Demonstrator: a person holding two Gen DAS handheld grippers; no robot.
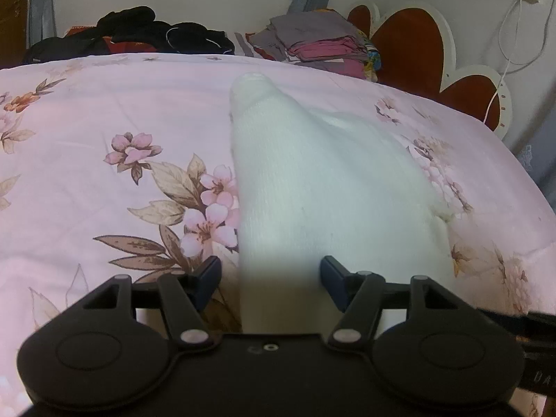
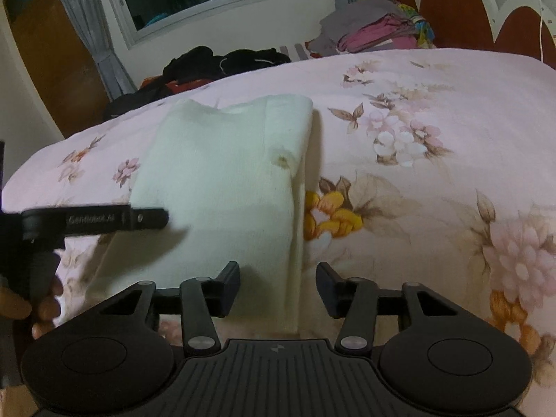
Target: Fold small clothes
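Right wrist, white garment (image 2: 215,180) folded, floral bedspread (image 2: 434,132)

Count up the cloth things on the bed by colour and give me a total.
White folded garment: 1
Black clothes heap: 1
Grey and pink folded stack: 1
Pink floral bedspread: 1
Total: 4
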